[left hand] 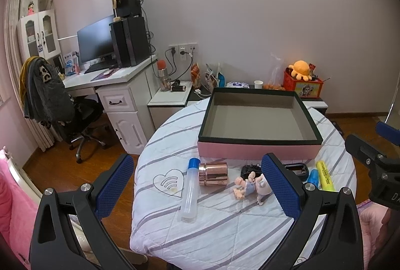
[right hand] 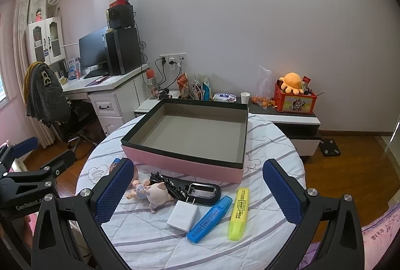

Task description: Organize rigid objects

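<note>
Both grippers, left (left hand: 197,192) and right (right hand: 197,191), hover with jaws wide and empty over the surface (right hand: 225,245); markers (right hand: 238,213) and toys (unsorted) lie at 6 o'clock of the empty box (right hand: 180,160), awaiting packing.

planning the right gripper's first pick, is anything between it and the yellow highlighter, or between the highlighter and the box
Nothing visible blocks either path. The right gripper hangs open above the table, and the yellow plastic highlighter lies uncovered beside the blue highlighter, apart from it. Bare cloth separates it from the pink-sided open cardboard box, whose grey inside shows nothing.
</note>
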`<state>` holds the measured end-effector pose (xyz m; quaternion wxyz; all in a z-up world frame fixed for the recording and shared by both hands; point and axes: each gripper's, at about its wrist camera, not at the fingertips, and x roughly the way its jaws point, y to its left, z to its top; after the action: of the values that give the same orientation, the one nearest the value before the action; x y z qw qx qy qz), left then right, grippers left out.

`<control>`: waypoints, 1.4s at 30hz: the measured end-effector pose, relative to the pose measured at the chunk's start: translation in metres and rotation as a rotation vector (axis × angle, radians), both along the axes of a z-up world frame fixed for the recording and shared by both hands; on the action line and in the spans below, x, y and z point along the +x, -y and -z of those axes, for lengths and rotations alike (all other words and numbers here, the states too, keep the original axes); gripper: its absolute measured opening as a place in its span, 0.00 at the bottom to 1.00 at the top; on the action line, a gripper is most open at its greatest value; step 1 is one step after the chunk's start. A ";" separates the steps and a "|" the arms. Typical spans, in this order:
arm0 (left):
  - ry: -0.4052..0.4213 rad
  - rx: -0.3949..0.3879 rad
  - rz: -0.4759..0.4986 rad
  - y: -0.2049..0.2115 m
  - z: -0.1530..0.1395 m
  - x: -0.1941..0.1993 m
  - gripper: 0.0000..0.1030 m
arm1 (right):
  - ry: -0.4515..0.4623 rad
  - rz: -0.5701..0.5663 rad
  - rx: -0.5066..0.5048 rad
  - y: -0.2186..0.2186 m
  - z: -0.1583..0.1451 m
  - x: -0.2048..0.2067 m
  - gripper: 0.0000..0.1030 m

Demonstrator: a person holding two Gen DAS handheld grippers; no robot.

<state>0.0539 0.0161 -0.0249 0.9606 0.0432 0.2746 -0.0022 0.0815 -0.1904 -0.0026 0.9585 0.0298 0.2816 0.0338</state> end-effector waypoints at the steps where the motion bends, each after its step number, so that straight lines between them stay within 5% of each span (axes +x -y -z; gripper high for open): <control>1: 0.006 0.000 0.000 0.000 -0.002 0.001 1.00 | 0.002 0.000 -0.002 0.000 -0.001 0.001 1.00; 18: 0.136 -0.016 0.030 0.013 -0.059 -0.004 1.00 | 0.128 -0.004 -0.038 -0.002 -0.046 0.002 1.00; 42: 0.129 -0.001 -0.039 -0.004 -0.052 -0.004 1.00 | 0.128 -0.012 -0.035 -0.005 -0.045 -0.003 1.00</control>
<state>0.0496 0.0197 0.0271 0.9762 0.0372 0.2128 0.0191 0.0784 -0.1854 0.0421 0.9747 0.0093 0.2205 0.0363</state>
